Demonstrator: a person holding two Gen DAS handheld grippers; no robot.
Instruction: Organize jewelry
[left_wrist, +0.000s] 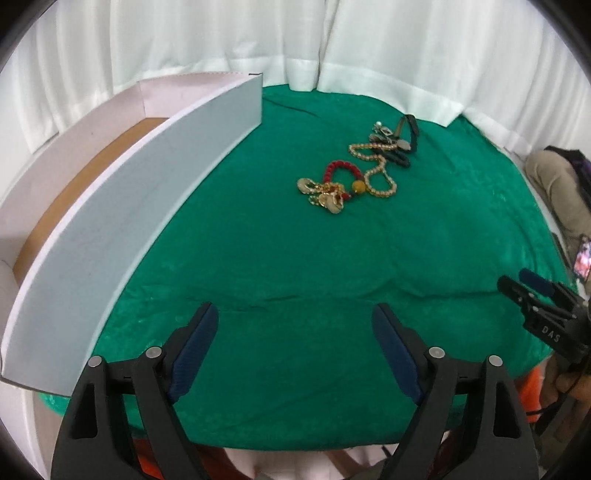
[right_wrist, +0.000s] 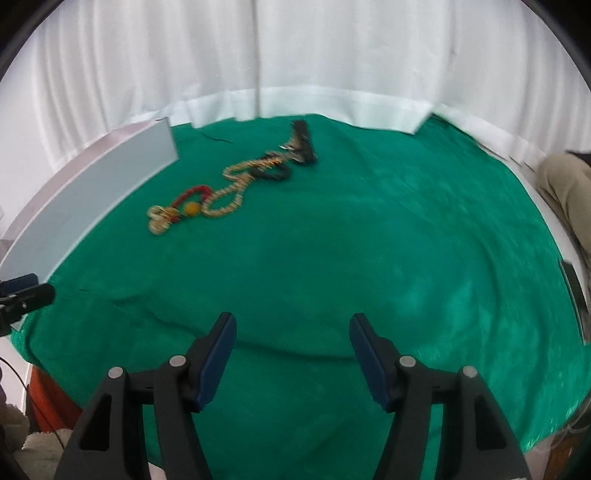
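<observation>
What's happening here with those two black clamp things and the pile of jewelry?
A person holds a two-finger gripper in each hand to tidy jewelry. Both the left gripper and the right gripper are open and hold nothing, hovering over the green cloth. The jewelry, gold chains, a red bead bracelet and dark pieces, lies tangled and untouched farther back. An open white box stands to the left.

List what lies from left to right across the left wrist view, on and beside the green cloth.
White box → gold coin pieces → red bead bracelet → gold chain → black bracelets → right tongs.
</observation>
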